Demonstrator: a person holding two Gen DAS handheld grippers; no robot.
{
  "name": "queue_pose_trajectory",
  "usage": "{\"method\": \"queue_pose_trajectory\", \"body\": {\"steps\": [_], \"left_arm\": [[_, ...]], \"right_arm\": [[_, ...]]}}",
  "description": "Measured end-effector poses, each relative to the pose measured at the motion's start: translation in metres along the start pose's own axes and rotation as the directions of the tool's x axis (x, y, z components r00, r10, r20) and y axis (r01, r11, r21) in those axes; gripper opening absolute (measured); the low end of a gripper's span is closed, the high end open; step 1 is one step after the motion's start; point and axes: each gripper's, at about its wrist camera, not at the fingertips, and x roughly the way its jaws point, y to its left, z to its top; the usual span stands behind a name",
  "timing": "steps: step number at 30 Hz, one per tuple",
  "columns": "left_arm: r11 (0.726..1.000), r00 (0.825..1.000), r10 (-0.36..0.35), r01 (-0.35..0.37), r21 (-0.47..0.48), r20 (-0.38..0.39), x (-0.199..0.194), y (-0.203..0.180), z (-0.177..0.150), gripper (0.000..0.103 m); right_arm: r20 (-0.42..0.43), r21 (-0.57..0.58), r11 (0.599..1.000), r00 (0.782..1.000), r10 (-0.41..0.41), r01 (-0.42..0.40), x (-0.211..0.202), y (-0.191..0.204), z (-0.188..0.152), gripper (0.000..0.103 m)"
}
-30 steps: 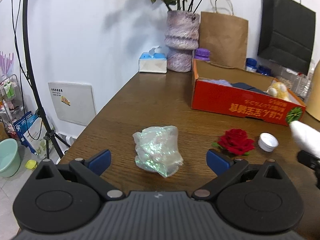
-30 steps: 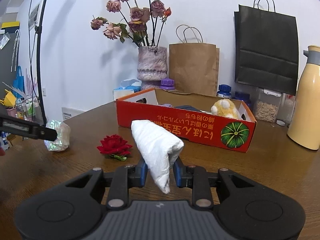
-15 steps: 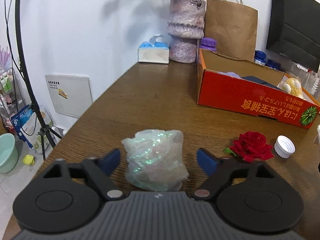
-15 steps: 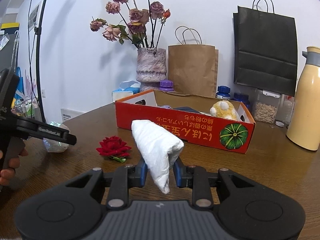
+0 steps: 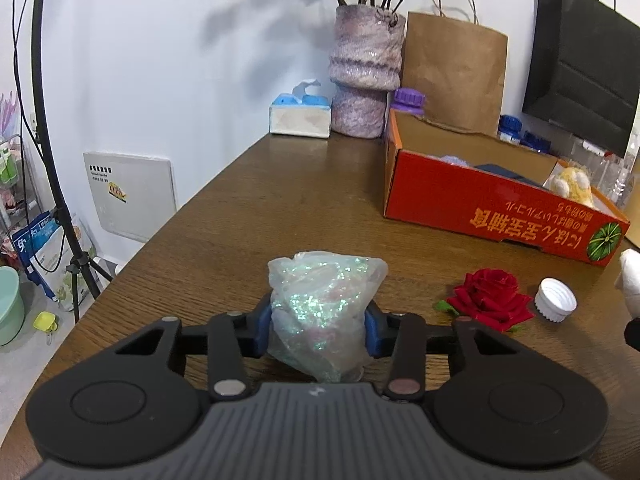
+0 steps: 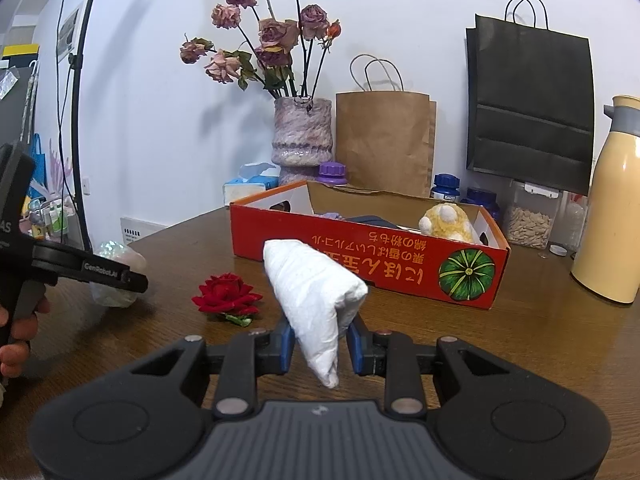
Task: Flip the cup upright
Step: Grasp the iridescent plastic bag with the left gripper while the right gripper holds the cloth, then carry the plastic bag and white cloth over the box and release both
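Left gripper [image 5: 318,330] — jaws closing, blue pads against both sides of iridescent cup [image 5: 324,312], on table [image 5: 280,200] near left edge. Right gripper [image 6: 320,344] — clamped on white wrapped bundle [image 6: 316,300]. Bare wood ahead of cup; red rose [image 5: 490,296], white cap [image 5: 556,300] rightward; red box [image 5: 480,208] beyond.

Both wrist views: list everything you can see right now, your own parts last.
Iridescent cup: one, between left tool pads, on table.
White bundle: one, in right tool.
Rose: one, red, on table.
Bottle cap: one, white, beside rose.
Box: one, red, mid-table, yellow plush toy inside.
Vase: one, mauve, dried flowers, by wall.
Paper bags: brown, black.
Flask: one, cream, far right.
Left tool: closing on cup.
Right tool: shut on bundle.
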Motion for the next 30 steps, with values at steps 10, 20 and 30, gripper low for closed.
{"method": "queue_pose_trajectory", "body": {"steps": [10, 20, 30], "left_arm": [[1.000, 0.999, -0.022, 0.022, 0.014, 0.029, -0.014, -0.016, -0.008, 0.042], [0.999, 0.998, -0.050, 0.050, 0.001, 0.050, -0.028, -0.035, -0.011, 0.042], [0.995, 0.991, -0.101, 0.100, 0.015, 0.087, -0.044, -0.056, -0.001, 0.042]], "right_arm": [[0.021, 0.004, 1.000, 1.000, -0.007, 0.007, -0.003, -0.001, 0.000, 0.026], [0.059, 0.023, 1.000, 0.998, -0.018, 0.017, -0.008, -0.005, 0.002, 0.026], [0.100, 0.055, 0.998, 0.995, -0.023, 0.017, -0.014, -0.011, 0.011, 0.026]]}}
